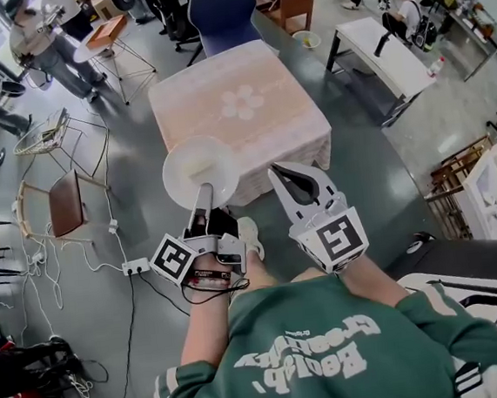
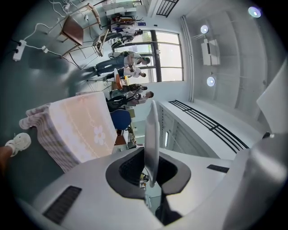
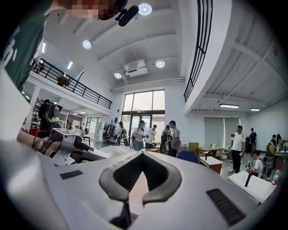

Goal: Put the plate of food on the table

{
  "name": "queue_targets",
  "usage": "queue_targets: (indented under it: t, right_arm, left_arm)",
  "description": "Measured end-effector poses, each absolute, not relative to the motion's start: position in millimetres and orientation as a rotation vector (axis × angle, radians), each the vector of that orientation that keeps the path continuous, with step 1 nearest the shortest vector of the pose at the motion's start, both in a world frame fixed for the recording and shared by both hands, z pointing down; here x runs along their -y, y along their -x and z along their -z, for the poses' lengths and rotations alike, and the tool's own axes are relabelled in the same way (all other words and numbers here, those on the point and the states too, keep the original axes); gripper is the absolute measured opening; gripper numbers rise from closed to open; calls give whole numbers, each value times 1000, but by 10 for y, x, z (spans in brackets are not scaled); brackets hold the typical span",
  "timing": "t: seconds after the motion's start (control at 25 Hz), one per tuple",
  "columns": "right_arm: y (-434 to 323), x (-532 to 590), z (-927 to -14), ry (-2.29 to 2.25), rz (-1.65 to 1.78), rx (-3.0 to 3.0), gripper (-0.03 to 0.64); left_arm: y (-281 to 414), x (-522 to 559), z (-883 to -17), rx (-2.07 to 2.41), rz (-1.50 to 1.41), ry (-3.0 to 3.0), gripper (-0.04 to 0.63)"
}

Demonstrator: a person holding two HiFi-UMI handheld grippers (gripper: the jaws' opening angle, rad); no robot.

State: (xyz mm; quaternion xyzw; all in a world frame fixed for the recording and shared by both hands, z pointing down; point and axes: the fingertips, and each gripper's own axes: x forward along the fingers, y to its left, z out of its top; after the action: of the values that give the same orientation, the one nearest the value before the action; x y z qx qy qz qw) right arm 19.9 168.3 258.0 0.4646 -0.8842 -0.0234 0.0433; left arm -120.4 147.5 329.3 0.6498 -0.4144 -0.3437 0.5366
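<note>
My left gripper [image 1: 204, 196] is shut on the near rim of a white plate [image 1: 199, 170], which it holds level in front of the table's near edge. Something pale lies on the plate; I cannot make it out. In the left gripper view the plate [image 2: 151, 134] shows edge-on, pinched between the dark pads of the left gripper [image 2: 150, 155]. The square table [image 1: 240, 107] wears a pink cloth with a flower print, and its top is bare. My right gripper [image 1: 295, 179] hovers beside the plate, shut and empty; in its own view the right gripper [image 3: 140, 157] has its tips together.
A blue chair [image 1: 221, 8] stands beyond the table. On the left are a wooden chair [image 1: 65, 203], a wire rack [image 1: 46, 139] and a power strip with cables [image 1: 137, 266] on the floor. A white desk [image 1: 383, 54] stands to the right. People stand at the back.
</note>
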Motion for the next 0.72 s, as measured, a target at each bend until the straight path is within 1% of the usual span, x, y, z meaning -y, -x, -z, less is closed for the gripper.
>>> queue_targets:
  t: [0.72]
  right_arm:
    - [221, 101, -2596, -1516, -1, 2606, 15]
  left_arm:
    - [1538, 387, -3240, 887, 753, -1560, 29]
